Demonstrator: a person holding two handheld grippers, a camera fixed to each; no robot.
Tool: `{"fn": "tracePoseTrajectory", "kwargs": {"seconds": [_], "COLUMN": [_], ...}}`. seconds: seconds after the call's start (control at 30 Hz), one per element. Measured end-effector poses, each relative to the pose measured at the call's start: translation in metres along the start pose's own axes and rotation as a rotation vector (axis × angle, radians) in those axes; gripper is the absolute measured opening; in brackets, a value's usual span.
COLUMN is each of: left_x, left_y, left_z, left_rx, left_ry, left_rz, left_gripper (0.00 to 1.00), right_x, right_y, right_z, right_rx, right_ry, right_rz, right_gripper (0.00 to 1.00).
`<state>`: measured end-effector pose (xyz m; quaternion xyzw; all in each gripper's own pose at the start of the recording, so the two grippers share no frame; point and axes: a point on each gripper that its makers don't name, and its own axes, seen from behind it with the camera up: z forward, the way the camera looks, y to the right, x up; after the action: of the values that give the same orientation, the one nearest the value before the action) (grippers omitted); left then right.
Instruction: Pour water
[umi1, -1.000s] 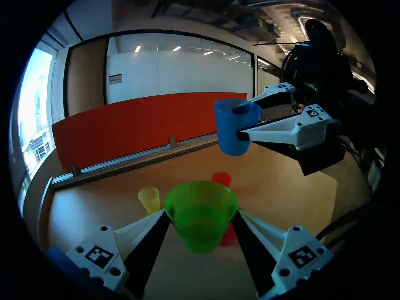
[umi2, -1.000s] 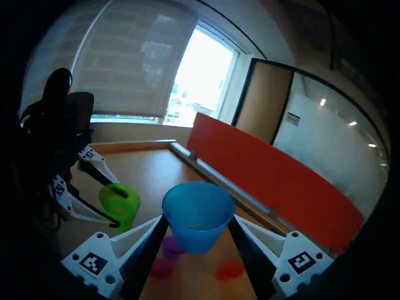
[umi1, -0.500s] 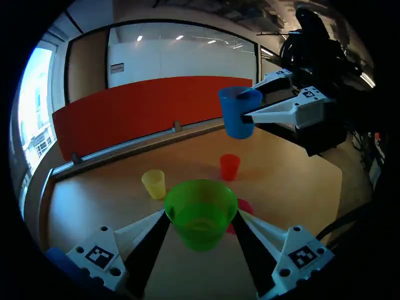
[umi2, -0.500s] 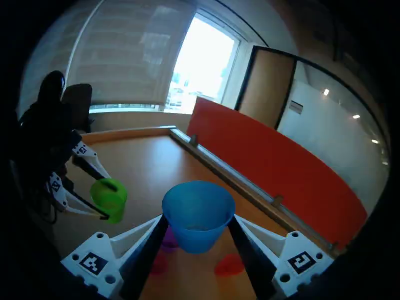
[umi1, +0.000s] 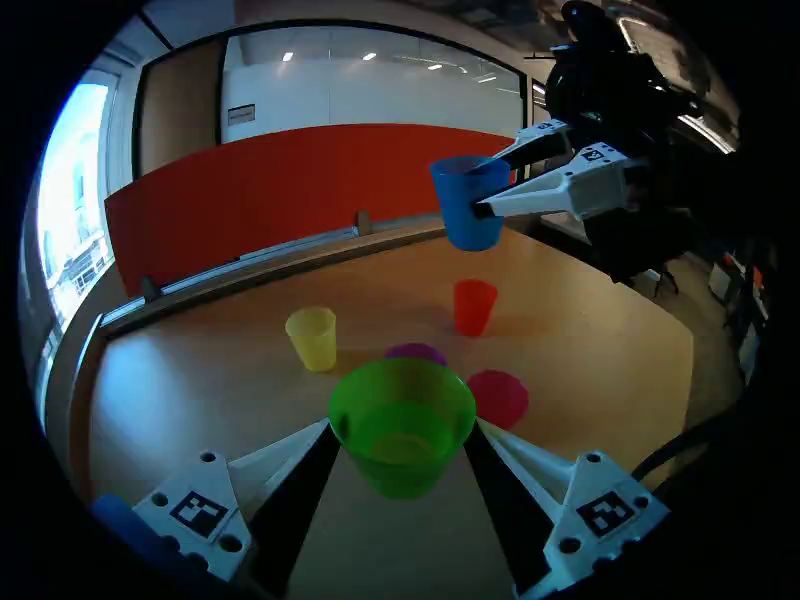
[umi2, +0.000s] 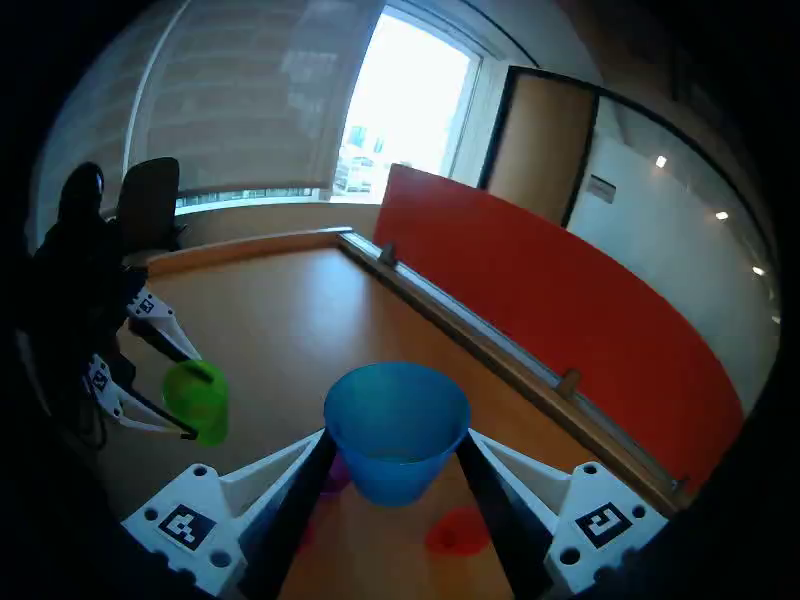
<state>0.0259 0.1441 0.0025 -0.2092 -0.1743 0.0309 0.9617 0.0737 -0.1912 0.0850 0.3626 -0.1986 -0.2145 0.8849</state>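
Two cups clamped: green translucent plastic cup in left tongs, blue plastic cup in right tongs. Both risen, drifted apart above wooden desk; pouring seemingly not begun.

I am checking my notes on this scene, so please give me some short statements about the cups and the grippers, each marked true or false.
1. The left gripper holds the green cup between its jaws. True.
2. The right gripper holds a yellow cup. False: it holds the blue cup; the yellow cup stands on the table.
3. The orange cup lies on its side. False: it stands upright on the table.
4. The blue cup hangs in the air above the table. True.
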Motion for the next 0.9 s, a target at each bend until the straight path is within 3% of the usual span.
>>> {"fn": "tracePoseTrajectory", "kwargs": {"seconds": [0.9], "left_x": [-0.042], "left_y": [-0.014], "left_z": [0.042], "left_rx": [0.018], "left_ry": [-0.087], "left_rz": [-0.044], "left_gripper": [0.85], "right_x": [-0.033], "right_y": [0.018], "right_z": [0.083], "right_rx": [0.091], "right_ry": [-0.133], "right_rz": [0.031], "right_gripper": [0.89]}}
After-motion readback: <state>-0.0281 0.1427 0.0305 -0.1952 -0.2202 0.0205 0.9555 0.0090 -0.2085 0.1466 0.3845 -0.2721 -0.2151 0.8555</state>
